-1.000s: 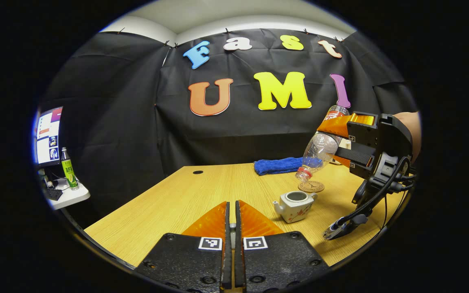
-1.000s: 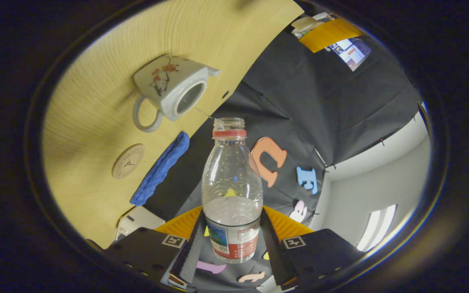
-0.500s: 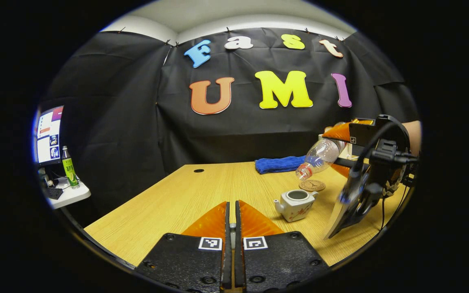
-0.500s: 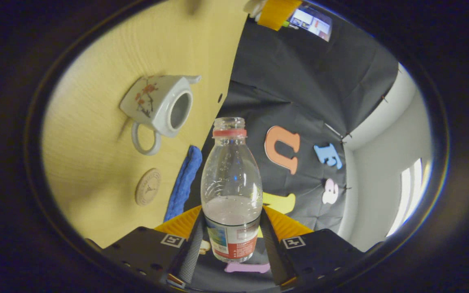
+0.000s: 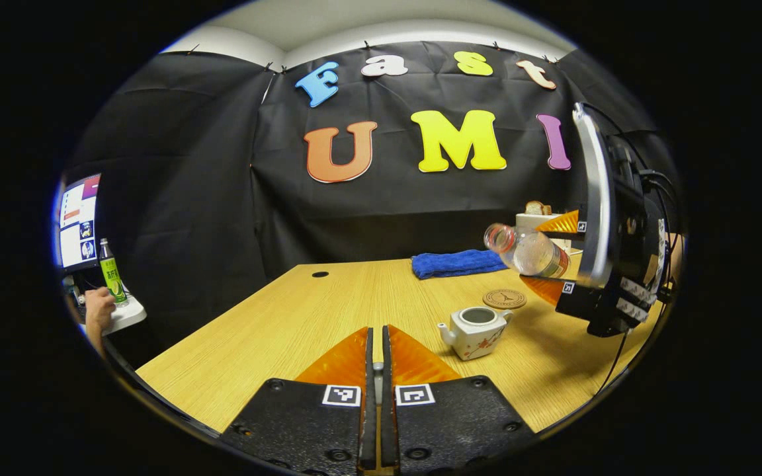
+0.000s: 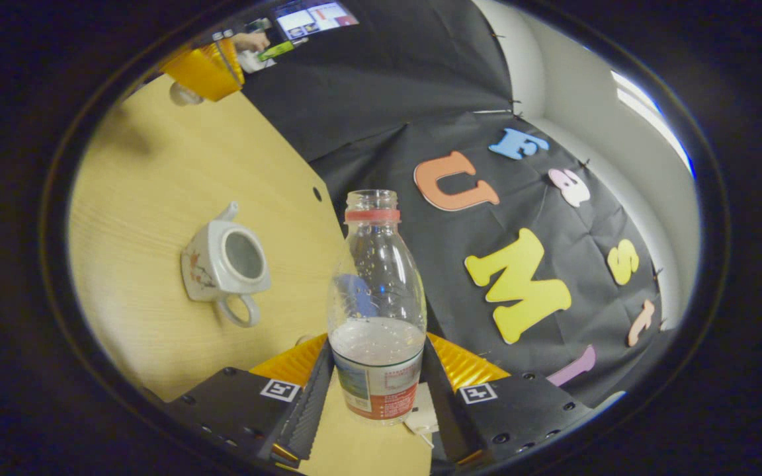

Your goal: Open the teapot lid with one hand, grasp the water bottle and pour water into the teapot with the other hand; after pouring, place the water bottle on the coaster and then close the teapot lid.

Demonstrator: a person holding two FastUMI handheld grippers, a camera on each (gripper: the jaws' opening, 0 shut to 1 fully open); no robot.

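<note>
The right gripper is closed on the clear plastic water bottle with a red neck ring and a printed label; both fingers press against the labelled lower body, one on each side. In the left gripper view this same right gripper is held in the air above the right side of the light wooden table, and the water bottle lies tilted, its uncapped mouth pointing up and to the left, clear of the table surface. A small amount of water sits in the lower part of the bottle. The small white ceramic teapot with a red floral print stands upright on the table, below and to the left of the bottle mouth, with its top opening uncovered, spout to the left and handle to the right. The round brown coaster lies flat on the table just behind the teapot, apart from it, with nothing resting on it. A folded blue cloth lies at the far edge of the table, behind the coaster. The left gripper is held low over the near edge of the table, with its fingers brought together to a narrow slit; a small pale object shows between them, but its identity cannot be determined. At far left, a hand rests beside a green bottle on a side shelf.
</note>
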